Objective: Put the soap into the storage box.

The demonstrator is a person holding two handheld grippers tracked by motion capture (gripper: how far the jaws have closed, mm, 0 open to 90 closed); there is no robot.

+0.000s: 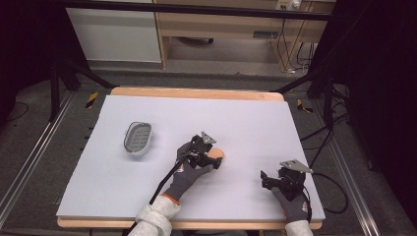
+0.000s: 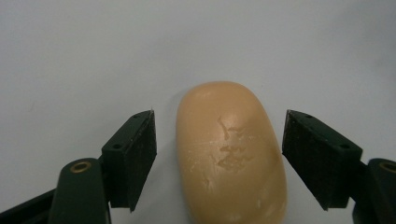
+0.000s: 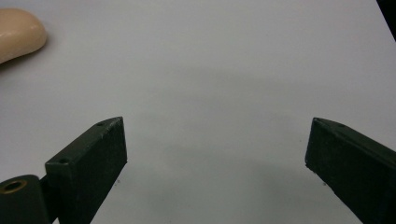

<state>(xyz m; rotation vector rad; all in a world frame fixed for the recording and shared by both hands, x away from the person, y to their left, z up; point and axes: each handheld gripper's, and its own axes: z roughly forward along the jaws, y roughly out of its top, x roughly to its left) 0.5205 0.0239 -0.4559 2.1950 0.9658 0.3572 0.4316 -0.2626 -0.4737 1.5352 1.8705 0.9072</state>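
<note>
Tan soap bar on white table, between parted jaws of left gripper, untouched; right gripper spread wide, empty; grey soap dish apart.

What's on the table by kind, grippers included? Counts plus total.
Soap bar: 1, tan, between the left gripper's open jaws
Soap dish: 1, grey, empty
Grippers: 2, left gripper and right gripper, both open
Total: 4
</note>
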